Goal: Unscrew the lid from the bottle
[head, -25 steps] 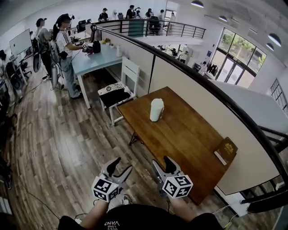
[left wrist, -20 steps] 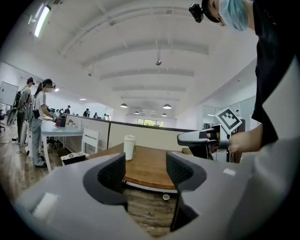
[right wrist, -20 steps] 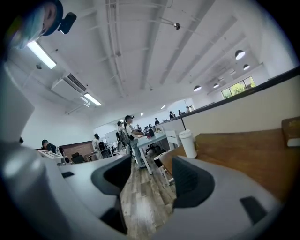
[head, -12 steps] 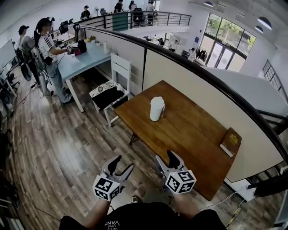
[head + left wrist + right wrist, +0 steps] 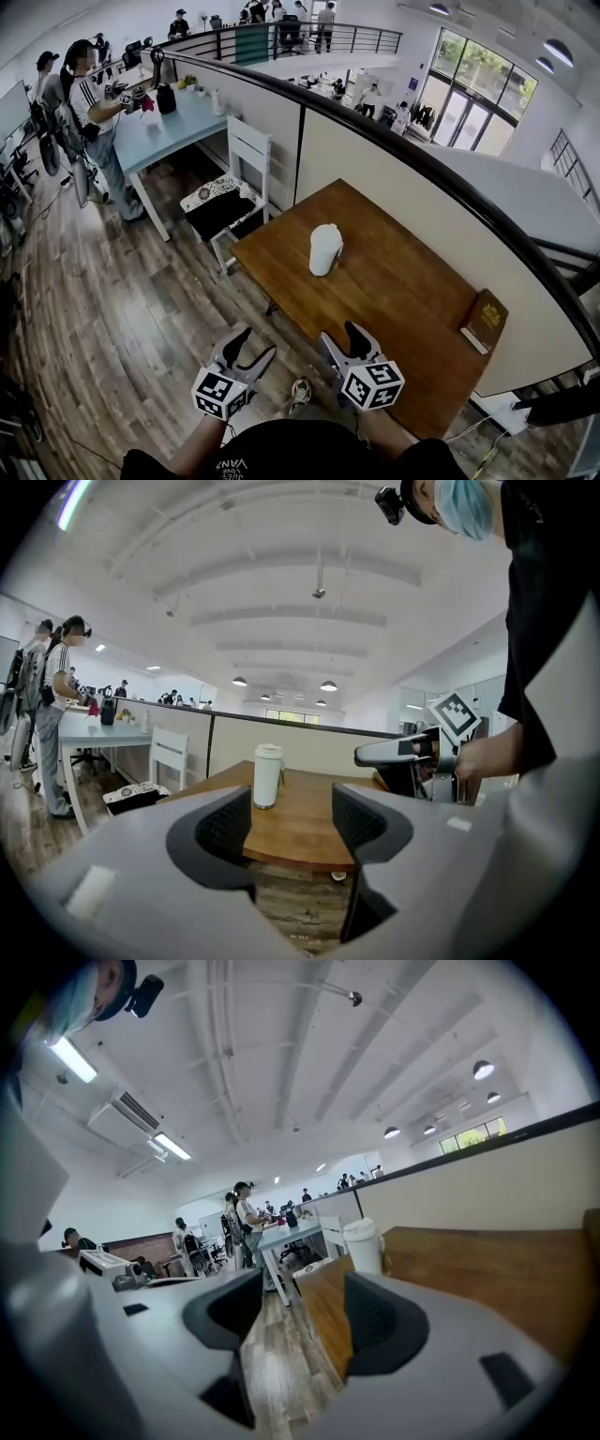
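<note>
Bottle, white with its lid on, stands upright on the wooden counter, well apart from your left hand-held gripper and right hand-held gripper, both with jaws apart, holding nothing.

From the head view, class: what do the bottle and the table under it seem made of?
The bottle looks like matte white plastic or coated metal: its surface is even and dull, so it could be either. The table looks like brown wood or veneer with a satin finish, and it shows streaky grain.
</note>
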`<move>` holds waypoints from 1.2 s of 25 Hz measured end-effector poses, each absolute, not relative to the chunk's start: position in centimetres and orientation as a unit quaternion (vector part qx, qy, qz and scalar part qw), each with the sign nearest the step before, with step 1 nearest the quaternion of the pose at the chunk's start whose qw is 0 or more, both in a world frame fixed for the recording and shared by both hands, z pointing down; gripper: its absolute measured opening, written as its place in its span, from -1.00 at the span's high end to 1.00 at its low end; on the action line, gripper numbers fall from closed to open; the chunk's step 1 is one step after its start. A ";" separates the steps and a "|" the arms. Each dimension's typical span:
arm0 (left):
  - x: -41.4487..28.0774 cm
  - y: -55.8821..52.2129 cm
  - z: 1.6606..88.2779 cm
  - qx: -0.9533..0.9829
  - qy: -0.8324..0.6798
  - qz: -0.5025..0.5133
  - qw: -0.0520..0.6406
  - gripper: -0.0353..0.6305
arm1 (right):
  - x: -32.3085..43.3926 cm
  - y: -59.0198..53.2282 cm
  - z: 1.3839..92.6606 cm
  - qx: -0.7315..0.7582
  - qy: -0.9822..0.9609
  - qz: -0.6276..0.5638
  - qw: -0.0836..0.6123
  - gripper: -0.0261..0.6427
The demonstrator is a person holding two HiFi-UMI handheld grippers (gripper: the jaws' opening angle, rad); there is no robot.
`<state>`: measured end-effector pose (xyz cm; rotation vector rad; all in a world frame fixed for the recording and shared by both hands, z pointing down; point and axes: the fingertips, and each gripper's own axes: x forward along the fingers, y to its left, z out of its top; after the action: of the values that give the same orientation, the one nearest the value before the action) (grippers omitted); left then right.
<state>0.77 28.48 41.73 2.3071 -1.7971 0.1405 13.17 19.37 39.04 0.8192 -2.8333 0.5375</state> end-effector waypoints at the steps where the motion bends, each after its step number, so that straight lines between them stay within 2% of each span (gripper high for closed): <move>1: 0.6 27.4 41.8 0.785 -0.609 0.049 0.106 0.12 | 12.9 18.6 39.1 0.270 -0.944 0.176 0.075 0.20; 8: 0.0 20.5 42.1 0.785 -0.607 0.046 0.110 0.12 | 12.2 13.4 39.9 0.259 -0.946 0.167 0.097 0.20; 20: -1.0 13.4 43.5 0.790 -0.600 0.049 0.121 0.12 | 10.9 8.0 40.3 0.260 -0.944 0.182 0.087 0.20; 30: -3.5 7.4 45.8 0.847 -0.511 0.077 0.125 0.09 | 7.9 4.7 40.4 0.338 -0.920 0.181 0.080 0.20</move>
<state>-3.47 7.36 45.76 2.4665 -1.4901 0.2247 7.94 4.74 40.42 1.0095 -2.7525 0.5422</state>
